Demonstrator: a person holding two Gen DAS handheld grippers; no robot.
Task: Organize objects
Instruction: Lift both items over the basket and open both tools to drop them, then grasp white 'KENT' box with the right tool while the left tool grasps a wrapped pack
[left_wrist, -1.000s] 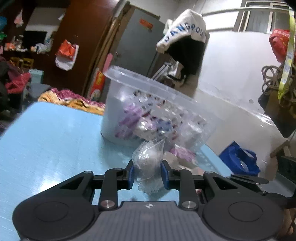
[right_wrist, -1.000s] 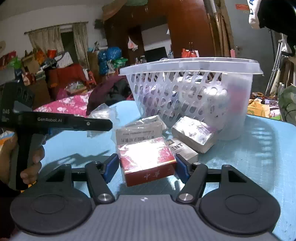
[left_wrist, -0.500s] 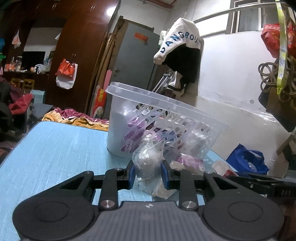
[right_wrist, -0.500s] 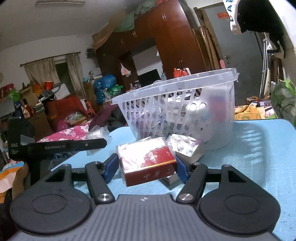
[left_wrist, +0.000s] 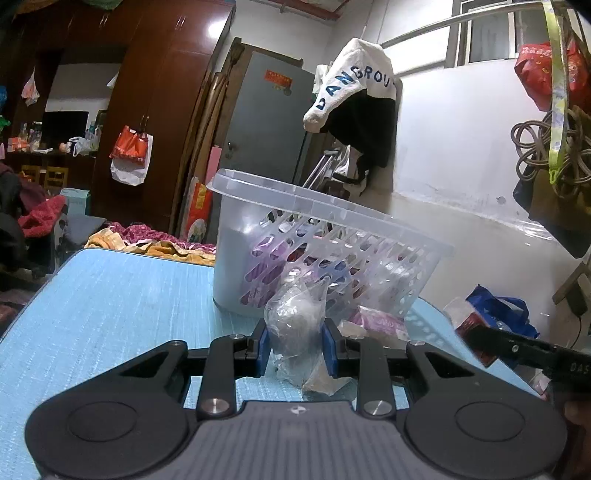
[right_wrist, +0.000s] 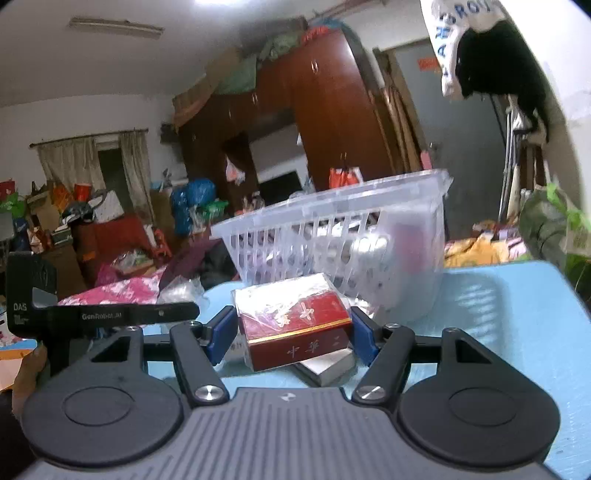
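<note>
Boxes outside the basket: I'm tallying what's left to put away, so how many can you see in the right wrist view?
2. The red box is clamped in the right gripper; a silver box lies on the blue table beneath it. Others may be hidden behind them.

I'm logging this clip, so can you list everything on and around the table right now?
basket: one, clear plastic, on the table, holding packets
table: one, light blue
clear bag: one, crinkled, between the left tongs
red box: one, film-wrapped, between the right tongs
silver box: one, on the table under the red box
jacket: one, white and black, hanging on the wall
left tongs: blue pads, shut on the clear bag
right tongs: blue pads, shut on the red box
</note>
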